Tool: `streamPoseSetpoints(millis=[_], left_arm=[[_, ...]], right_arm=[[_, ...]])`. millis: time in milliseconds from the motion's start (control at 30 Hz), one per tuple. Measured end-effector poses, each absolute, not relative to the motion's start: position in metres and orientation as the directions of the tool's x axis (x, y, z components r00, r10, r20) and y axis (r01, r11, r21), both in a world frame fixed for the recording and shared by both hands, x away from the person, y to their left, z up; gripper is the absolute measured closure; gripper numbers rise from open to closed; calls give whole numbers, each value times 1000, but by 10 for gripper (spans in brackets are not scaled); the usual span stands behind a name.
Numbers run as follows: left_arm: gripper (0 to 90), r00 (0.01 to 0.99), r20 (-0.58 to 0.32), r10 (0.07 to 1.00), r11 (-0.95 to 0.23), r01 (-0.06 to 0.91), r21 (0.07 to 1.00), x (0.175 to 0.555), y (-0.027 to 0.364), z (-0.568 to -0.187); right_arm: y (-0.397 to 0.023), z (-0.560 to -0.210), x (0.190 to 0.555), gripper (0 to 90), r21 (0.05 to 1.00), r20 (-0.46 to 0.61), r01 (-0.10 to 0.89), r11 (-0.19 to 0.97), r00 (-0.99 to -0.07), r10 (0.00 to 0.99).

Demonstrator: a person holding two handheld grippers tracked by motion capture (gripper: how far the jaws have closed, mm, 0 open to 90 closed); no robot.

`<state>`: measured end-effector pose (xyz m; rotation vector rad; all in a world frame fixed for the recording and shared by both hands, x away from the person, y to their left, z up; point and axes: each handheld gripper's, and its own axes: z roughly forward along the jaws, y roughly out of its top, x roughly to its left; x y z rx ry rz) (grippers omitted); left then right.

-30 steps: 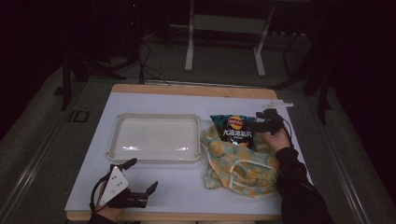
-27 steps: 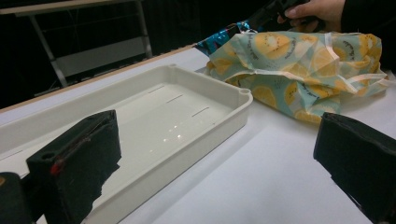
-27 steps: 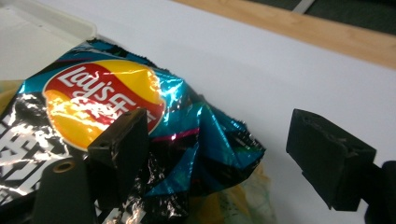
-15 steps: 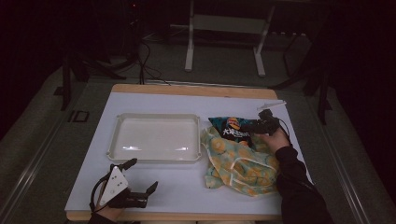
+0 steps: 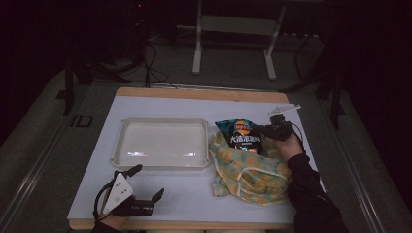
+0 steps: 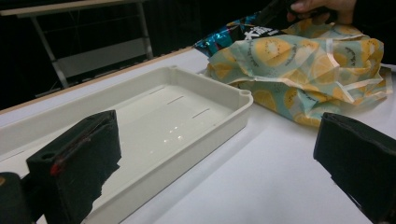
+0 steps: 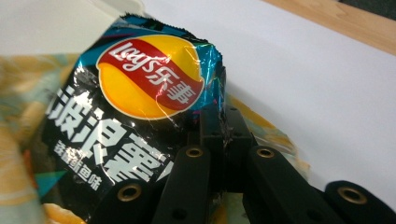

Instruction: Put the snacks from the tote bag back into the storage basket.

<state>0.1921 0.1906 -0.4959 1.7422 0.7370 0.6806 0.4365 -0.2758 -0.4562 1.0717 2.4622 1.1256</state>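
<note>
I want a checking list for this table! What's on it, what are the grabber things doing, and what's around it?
Surface: white table top with a wooden far edge, dry and flat.
Job's things: chip bag lying on the fruit-print cloth bag; one edge of the chip bag is pinched.
Clutter: white tray left of the bags, nothing in it.
Grippers: right gripper, jaws just closed on the chip bag's edge; left gripper near the front edge, jaws wide apart, holding nothing.
Cables: black cables on the floor behind the table.
Surroundings: dark room, metal stand legs beyond the table.
</note>
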Motion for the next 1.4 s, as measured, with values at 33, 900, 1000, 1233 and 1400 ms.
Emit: streamPoseSetpoints(millis=[33, 900, 1000, 1233, 1400], left_arm=[[12, 645, 87, 760, -234, 147, 961, 192, 191, -496], [12, 639, 87, 764, -232, 146, 962, 192, 191, -496], [12, 638, 87, 765, -231, 146, 962, 192, 191, -496], [12, 636, 86, 767, -229, 146, 962, 192, 191, -496], [11, 635, 85, 768, -227, 147, 963, 192, 191, -496]], right_arm=[[-276, -454, 435, 900, 734, 81, 519, 438, -707, 703], [-277, -381, 388, 900, 850, 35, 376, 369, -740, 672], [-279, -370, 383, 900, 859, 20, 359, 365, -736, 676], [-281, -344, 377, 900, 872, -19, 331, 361, -714, 700], [-281, -326, 373, 900, 883, -32, 317, 346, -695, 718]])
